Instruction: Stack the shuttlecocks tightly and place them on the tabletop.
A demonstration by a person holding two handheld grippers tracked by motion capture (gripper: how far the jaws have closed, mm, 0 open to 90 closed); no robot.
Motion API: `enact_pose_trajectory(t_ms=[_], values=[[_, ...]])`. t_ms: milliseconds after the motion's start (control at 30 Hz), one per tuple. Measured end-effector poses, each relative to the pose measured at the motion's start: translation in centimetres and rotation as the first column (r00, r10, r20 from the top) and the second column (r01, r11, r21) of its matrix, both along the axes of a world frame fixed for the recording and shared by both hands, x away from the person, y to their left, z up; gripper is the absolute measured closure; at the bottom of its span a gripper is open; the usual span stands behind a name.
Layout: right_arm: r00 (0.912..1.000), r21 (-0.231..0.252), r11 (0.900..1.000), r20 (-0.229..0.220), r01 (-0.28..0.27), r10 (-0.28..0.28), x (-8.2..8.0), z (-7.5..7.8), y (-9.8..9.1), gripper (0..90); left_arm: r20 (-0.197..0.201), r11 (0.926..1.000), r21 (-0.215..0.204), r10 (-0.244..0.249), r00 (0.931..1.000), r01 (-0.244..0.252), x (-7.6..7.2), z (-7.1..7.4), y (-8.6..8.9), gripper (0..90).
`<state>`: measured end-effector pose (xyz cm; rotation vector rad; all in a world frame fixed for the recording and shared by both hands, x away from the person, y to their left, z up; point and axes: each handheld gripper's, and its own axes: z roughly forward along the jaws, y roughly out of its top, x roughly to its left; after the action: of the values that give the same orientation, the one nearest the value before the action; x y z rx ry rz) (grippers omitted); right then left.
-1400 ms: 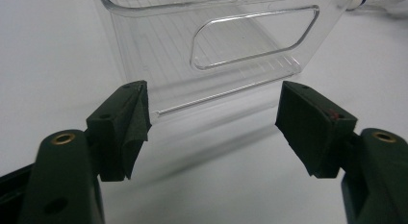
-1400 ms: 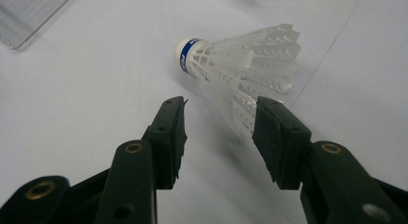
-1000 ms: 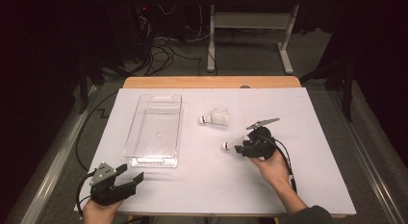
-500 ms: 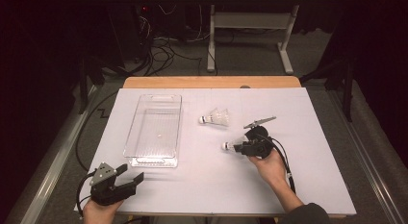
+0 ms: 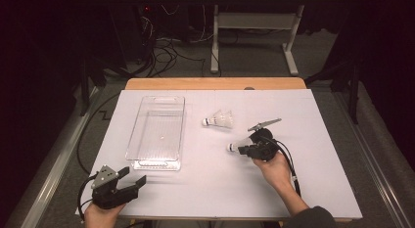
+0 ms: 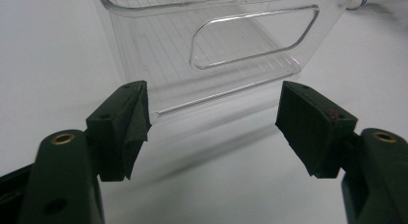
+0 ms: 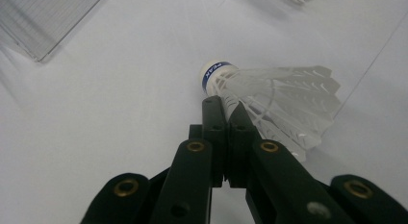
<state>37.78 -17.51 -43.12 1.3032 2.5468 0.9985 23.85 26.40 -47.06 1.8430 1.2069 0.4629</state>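
I see the counter (image 5: 195, 193), covered in white, as the largest thing in the high view, with a strip of bare wood along its far edge. On its left half lies the clear plastic bin (image 5: 157, 131), long side running from the near part toward the far edge; in the left gripper view its handle cutout faces me.

My left tool (image 5: 128, 181) sits at the near left corner of the counter, just short of the bin's near end. In the left gripper view (image 6: 211, 123) its jaws stand wide apart with nothing between them, only white surface and the bin wall ahead.

My right tool (image 5: 244, 149) is right of the counter's middle, well apart from the bin. Its jaws have just been closing, and in the right gripper view (image 7: 223, 106) they are pinched together on the feather skirt of a shuttlecock (image 7: 269, 96), close behind its white cork with the blue band. That held shuttlecock (image 5: 236, 147) points its cork toward the bin; I cannot tell whether it rests on the counter.

A second shuttlecock (image 5: 219, 120) lies free on the counter, toward the far edge from the held one, between the bin and my right tool.
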Motion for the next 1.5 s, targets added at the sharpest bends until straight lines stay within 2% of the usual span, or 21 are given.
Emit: enact_pose_trajectory(t_ms=[900,1500], values=[[0.9994,0.032,0.9991,0.019,0.029,-0.030,0.2,1.4,-2.1,90.0,-0.001,1.0000,-0.001,0.000,1.0000,0.000,0.0,0.0,0.0,28.7],[0.9975,0.040,0.9970,0.024,0.066,-0.067,1.9,2.1,-3.0,90.0,0.002,1.0000,0.001,0.003,1.0000,-0.003,0.0,0.0,0.1,28.8]])
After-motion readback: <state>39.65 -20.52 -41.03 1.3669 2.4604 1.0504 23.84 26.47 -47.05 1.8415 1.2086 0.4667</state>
